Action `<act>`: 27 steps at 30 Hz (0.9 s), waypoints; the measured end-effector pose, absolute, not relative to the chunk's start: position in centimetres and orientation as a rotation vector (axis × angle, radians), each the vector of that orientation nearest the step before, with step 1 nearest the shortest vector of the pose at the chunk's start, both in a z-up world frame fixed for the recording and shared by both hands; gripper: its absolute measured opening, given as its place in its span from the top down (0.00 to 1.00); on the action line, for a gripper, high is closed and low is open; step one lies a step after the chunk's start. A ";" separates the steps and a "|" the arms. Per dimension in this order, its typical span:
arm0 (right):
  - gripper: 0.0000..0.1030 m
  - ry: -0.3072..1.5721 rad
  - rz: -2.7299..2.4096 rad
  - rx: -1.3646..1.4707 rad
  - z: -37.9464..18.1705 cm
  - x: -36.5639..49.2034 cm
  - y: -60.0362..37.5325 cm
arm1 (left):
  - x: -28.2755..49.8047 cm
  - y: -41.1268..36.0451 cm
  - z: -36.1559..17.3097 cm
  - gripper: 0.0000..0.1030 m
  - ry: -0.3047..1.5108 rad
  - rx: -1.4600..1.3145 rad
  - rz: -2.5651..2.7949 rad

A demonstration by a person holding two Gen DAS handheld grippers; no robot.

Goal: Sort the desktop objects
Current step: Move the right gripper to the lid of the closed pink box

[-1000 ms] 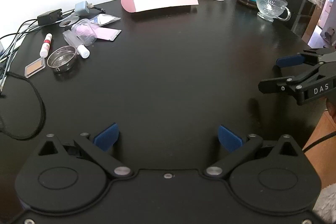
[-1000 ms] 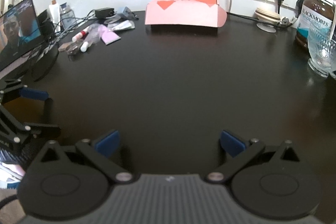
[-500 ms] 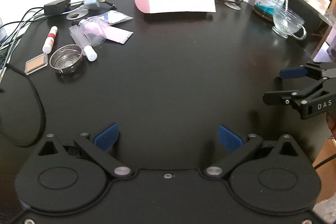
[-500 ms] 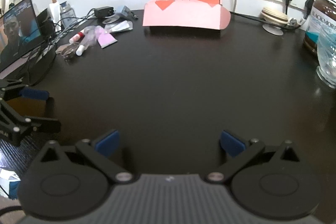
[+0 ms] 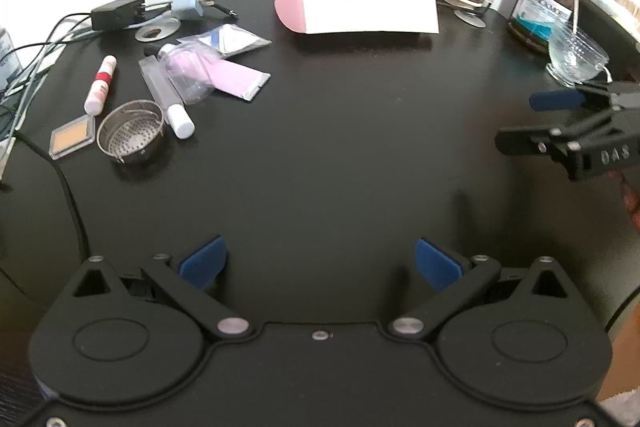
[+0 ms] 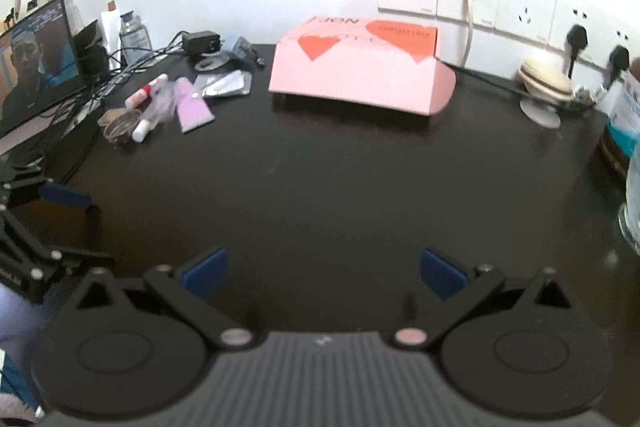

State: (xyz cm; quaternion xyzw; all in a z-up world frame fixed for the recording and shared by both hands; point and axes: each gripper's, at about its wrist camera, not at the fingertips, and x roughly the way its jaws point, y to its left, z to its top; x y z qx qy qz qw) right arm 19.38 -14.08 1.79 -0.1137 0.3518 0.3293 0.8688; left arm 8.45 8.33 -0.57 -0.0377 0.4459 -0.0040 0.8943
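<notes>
Both tools have advanced over the black desk (image 5: 340,147) toward the far clutter, which now sits larger in the left wrist view. The left gripper (image 5: 320,261) is spread wide and empty; the right gripper (image 6: 324,267) likewise. The small items, including metal strainer (image 5: 131,131), white tube (image 5: 101,85) and purple sachet (image 5: 238,79), lie untouched left of the pink box (image 5: 360,7). Sorting apparently has not begun; the right view is blurred.

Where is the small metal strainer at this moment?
In the left wrist view the metal strainer sits upright at the table's far left, between the tan compact and the white-capped tube.
</notes>
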 end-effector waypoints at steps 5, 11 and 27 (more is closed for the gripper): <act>0.01 0.716 0.688 -0.234 1.9 22.5 -13.5 | 9.4 8.3 0.2 0.00 0.909 -0.077 0.017; 0.01 0.691 0.652 -0.217 2.4 26.4 -12.9 | 11.1 8.7 1.3 0.00 0.866 -0.079 0.032; 0.01 0.626 0.574 -0.343 0.2 32.1 -7.6 | 12.5 8.7 1.8 0.00 0.847 -0.116 0.120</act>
